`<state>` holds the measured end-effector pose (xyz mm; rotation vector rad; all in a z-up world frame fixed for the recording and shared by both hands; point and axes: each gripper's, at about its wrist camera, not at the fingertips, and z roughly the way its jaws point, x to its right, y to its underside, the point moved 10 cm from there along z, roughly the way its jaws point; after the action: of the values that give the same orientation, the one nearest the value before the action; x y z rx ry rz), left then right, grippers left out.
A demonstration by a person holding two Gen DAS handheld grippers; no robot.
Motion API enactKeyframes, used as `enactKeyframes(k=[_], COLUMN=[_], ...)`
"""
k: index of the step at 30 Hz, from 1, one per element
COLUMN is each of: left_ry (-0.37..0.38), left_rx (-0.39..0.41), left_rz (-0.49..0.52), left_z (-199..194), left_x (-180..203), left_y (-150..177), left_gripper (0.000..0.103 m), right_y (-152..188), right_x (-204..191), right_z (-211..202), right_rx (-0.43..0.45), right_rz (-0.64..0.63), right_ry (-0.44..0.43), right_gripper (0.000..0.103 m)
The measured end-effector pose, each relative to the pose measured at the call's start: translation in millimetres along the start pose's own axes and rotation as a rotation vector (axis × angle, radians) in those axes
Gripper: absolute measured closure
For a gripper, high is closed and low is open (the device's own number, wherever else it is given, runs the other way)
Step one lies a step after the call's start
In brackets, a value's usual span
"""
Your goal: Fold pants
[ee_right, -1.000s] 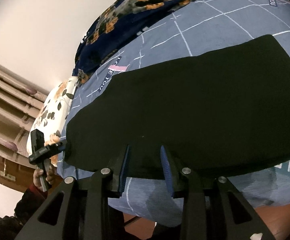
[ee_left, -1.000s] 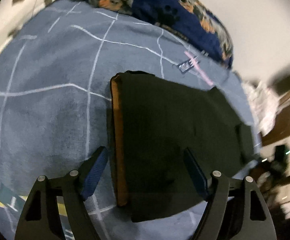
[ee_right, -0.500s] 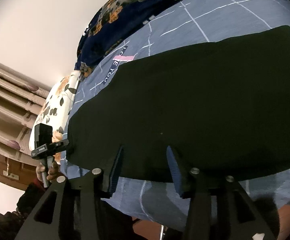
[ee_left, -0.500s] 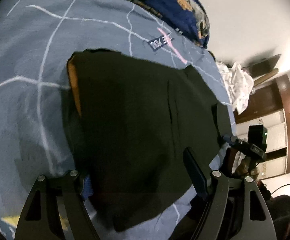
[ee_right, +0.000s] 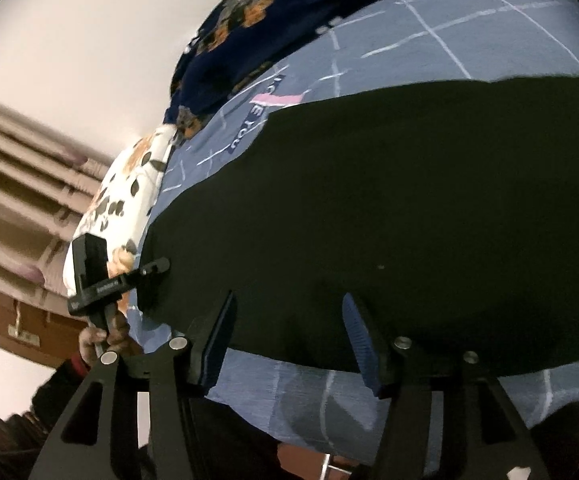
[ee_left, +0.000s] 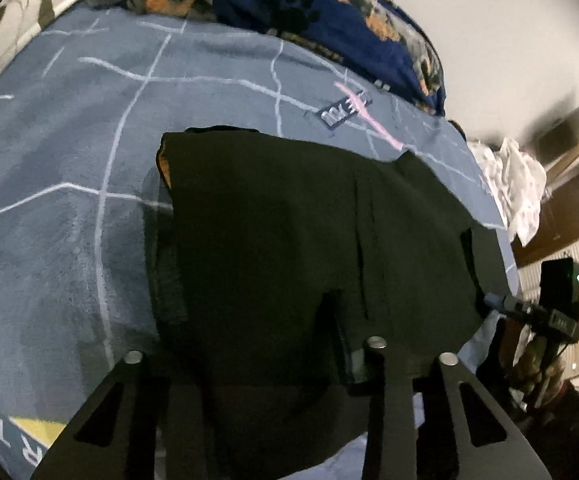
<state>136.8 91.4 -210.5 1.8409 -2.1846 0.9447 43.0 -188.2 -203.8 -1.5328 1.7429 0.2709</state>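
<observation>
Black pants (ee_left: 289, 240) lie flat on the blue grid-lined blanket (ee_left: 69, 220), their orange-lined end toward the dark paw-print quilt (ee_left: 329, 8). Bare blanket lies open on that side and along the pants' far edge. The left gripper (ee_left: 257, 344) has just been closing; its jaws are sunk in the pants' near edge, apparently pinching the cloth. The right gripper (ee_right: 289, 332) has been opening and stands with jaws apart over the pants' near hem, cloth between the blue pads, neither pressing. Bare blanket shows below that hem.
</observation>
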Motion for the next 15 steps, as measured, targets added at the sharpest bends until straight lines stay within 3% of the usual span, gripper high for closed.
enactKeyframes(k=[2,6,10,15], left_ry=[0.012,0.134,0.186,0.260], left_rx=[0.024,0.070,0.073,0.042], left_rz=[0.002,-0.017,0.018,0.030], left_z=[-7,-30,-31,-5], left_x=[14,57,109,164], left_y=[-4,-13,-18,-18], left_gripper=[0.080,0.083,0.083,0.083], right_y=[-1,-7,-17,-23], right_x=[-7,-18,-34,-52], right_z=[2,5,6,3], right_rx=[-0.003,-0.005,0.007,0.005], right_rz=[-0.041,-0.067,-0.062,-0.029], right_ry=[0.008,-0.019,-0.104,-0.236], right_gripper=[0.049,0.049,0.049,0.049])
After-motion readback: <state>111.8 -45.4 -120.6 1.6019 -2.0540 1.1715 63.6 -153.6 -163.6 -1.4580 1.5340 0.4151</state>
